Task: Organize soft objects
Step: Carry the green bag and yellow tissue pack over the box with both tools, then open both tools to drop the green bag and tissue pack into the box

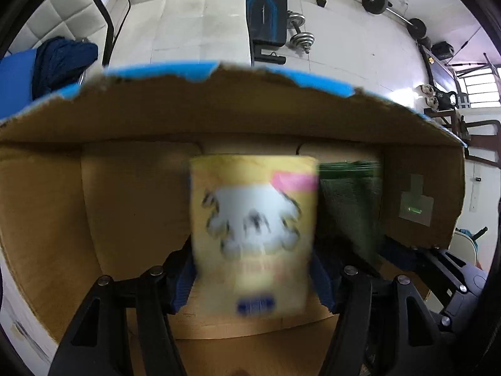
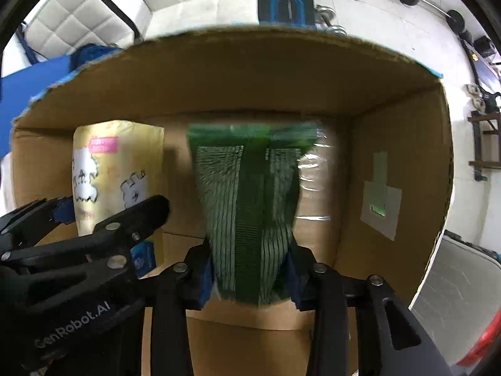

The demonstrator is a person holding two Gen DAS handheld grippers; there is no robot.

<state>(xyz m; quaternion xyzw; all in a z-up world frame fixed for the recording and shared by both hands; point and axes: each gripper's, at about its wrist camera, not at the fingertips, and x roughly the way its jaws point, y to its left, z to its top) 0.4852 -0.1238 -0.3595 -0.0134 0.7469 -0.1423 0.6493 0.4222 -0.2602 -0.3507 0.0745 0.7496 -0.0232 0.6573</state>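
Note:
My left gripper [image 1: 252, 279] is shut on a yellow soft pack with a white cartoon print [image 1: 253, 219] and holds it upright inside an open cardboard box [image 1: 219, 109]. My right gripper [image 2: 250, 269] is shut on a green striped soft pack in clear wrap [image 2: 247, 194], also upright inside the box [image 2: 250, 72]. The two packs stand side by side, yellow on the left [image 2: 112, 169], green on the right [image 1: 350, 206]. The left gripper also shows in the right wrist view [image 2: 103, 219]. Both packs are blurred.
The box has a torn blue-edged rim [image 1: 162, 70] and a taped patch on its right wall [image 2: 380, 194]. Beyond it lie a white tiled floor, a weight bench [image 1: 266, 12], dumbbells [image 1: 300, 31], a barbell [image 1: 394, 9] and blue cloth [image 1: 59, 59] at the left.

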